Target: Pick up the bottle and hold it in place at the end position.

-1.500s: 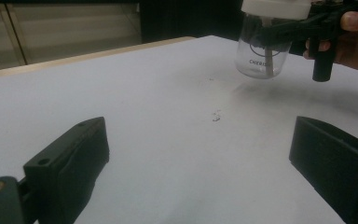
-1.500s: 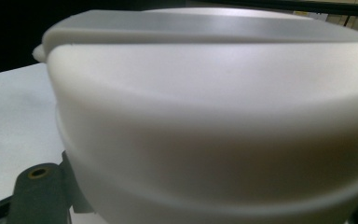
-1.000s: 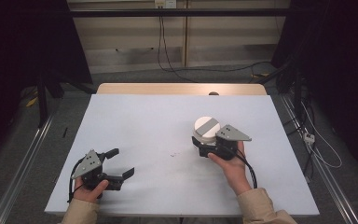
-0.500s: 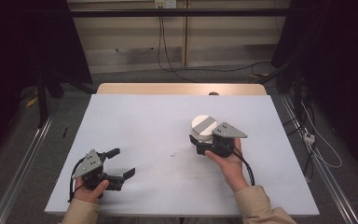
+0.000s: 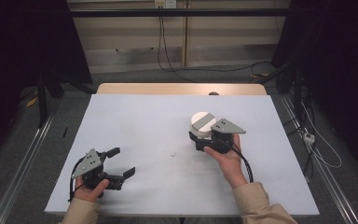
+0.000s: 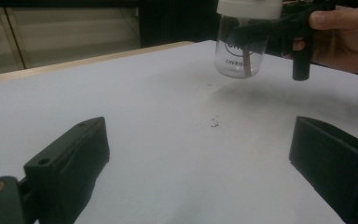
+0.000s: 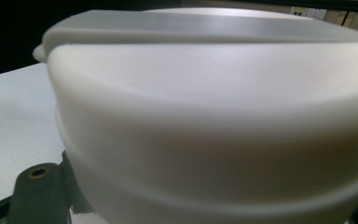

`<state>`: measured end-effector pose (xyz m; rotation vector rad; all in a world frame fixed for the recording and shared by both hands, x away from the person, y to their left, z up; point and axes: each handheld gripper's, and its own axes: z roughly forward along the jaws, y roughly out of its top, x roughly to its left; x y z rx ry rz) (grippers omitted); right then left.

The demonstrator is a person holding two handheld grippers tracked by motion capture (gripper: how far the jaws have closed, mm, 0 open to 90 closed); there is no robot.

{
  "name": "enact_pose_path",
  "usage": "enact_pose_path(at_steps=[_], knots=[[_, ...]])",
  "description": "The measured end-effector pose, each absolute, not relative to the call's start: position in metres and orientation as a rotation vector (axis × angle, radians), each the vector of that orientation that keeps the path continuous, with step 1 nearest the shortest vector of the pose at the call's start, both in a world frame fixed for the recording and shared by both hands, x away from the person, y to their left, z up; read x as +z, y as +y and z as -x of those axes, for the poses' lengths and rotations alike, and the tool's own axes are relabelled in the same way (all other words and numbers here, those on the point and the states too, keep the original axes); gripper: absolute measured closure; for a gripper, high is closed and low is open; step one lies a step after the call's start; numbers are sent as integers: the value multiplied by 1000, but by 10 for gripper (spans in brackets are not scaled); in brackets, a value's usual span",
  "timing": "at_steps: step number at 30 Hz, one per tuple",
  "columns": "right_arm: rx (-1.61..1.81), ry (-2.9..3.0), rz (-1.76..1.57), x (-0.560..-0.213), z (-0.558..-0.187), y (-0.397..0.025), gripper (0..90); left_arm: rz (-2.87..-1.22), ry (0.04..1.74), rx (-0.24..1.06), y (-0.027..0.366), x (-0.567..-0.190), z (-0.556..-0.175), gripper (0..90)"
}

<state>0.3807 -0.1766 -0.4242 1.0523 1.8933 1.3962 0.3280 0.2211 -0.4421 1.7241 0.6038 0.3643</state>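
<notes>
Right gripper [image 5: 204, 138] is pinching the jar [image 6: 240, 46], holding it aloft; left gripper [image 5: 121, 162] is idling spread; next probably calling for a steady set-down

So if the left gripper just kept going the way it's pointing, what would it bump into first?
Probably nothing close: the open left gripper looks along bare table. Farther off, roughly in that line, is the jar in the right gripper, held off the surface, so depth is uncertain.

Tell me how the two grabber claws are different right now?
The left gripper is open and holds nothing; the right gripper is shut on a clear jar with a white lid. The left sits low near the table's front edge; the right holds its jar lifted. Both are black, each in a hand.
</notes>
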Motion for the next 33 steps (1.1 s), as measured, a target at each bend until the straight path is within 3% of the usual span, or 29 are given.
enact_pose_path(at_steps=[33], knots=[[1372, 1930, -1063, -433, -411, -158, 186, -1720, 604, 362, 222, -442, -328, 45]])
